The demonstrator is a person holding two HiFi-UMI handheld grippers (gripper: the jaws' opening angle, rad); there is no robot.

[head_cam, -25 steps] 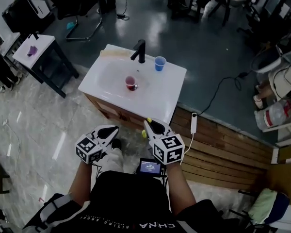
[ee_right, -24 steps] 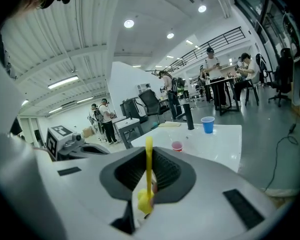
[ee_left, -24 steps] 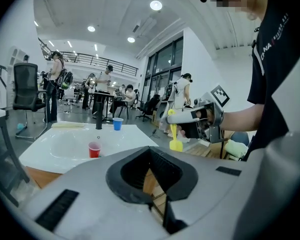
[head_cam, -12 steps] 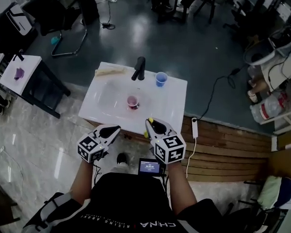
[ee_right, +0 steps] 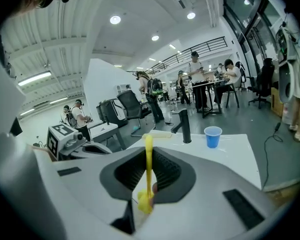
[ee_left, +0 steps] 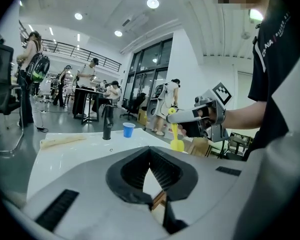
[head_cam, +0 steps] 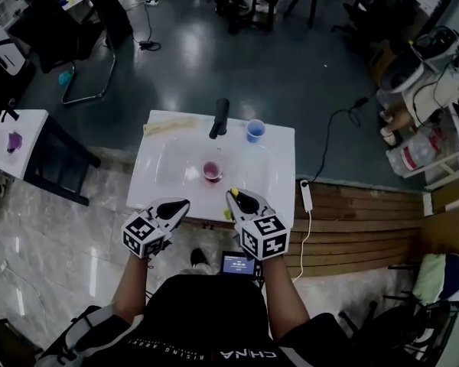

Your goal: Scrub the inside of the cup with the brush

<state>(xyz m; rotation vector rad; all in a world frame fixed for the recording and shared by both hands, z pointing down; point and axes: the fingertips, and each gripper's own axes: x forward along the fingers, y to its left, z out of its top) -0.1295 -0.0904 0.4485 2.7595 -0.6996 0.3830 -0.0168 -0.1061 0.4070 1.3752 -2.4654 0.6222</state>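
Observation:
A pink cup point(head_cam: 212, 171) stands upright in the bowl of the white sink point(head_cam: 275, 176); neither gripper view shows it. My right gripper point(head_cam: 233, 196) hovers at the sink's front edge, shut on a yellow brush point(ee_right: 148, 169). The brush's handle rises between the jaws, and the brush point(ee_left: 176, 135) also shows in the left gripper view. My left gripper point(head_cam: 180, 203) hangs beside it at the same front edge, shut point(ee_left: 151, 170) with nothing in it. Both grippers are short of the cup, which sits just beyond them.
A black faucet point(head_cam: 220, 118) stands at the back of the sink, with a blue cup point(head_cam: 254, 131) to its right. A pale strip point(head_cam: 168, 124) lies along the back left rim. Wooden boards point(head_cam: 359, 228) and a power strip point(head_cam: 305, 196) lie right; a small table point(head_cam: 27, 121) stands left.
The sink has drawn closer to both grippers and now lies right in front of them. The grippers keep the same stance, with the brush still held in the right one.

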